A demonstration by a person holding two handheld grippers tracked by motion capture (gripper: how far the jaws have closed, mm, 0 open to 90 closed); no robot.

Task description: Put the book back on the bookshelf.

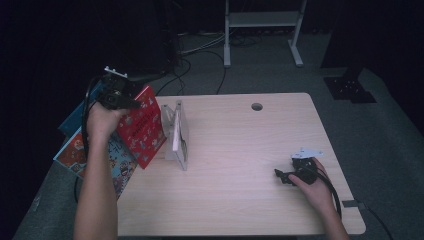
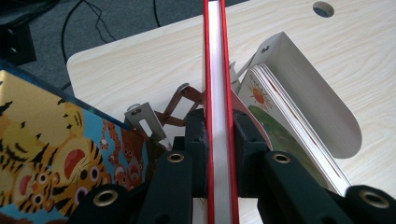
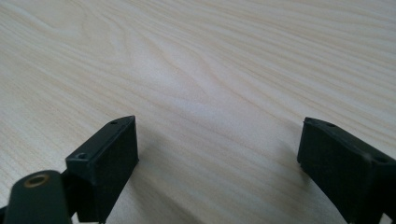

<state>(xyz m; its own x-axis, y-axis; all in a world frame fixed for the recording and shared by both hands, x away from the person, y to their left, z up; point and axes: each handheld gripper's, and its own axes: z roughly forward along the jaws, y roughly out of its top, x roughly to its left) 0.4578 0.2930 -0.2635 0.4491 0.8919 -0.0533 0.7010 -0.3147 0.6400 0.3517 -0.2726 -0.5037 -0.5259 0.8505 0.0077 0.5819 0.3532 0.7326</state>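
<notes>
Left claw (image 1: 131,102): raised over the left edge of the bench (image 1: 240,200), held by the person's left hand (image 1: 102,122). Jaws closed tight on the red book (image 1: 144,126), one pad against each cover. In the left gripper view the book's page edge (image 2: 219,116) runs straight up between the jaws, white pages between two thin red covers. The book hangs tilted below and to the right of this claw, its lower corner near the bench surface.

Metal book stand (image 1: 178,135): just right of the red book, beyond the left claw's tips. Pale upright plates; the brown scissor links (image 2: 180,105) of its sliding base show in the left gripper view. One picture book (image 2: 289,121) with a sun on its cover leans inside it, against the rounded end plate (image 2: 322,102).

Tiger book (image 2: 51,154): left of the left claw, a colourful cover with orange tigers on blue, lying off the bench edge among other flat books (image 1: 80,150).

Right claw (image 1: 284,176): low over the bench's right part, well apart from the stand, in the person's right hand (image 1: 315,187). Jaws parted wide, nothing between them; bare pale wood (image 3: 210,70) lies ahead of and beneath the pads.

Cable hole (image 1: 257,106): in the bench's far edge, beyond both claws.
</notes>
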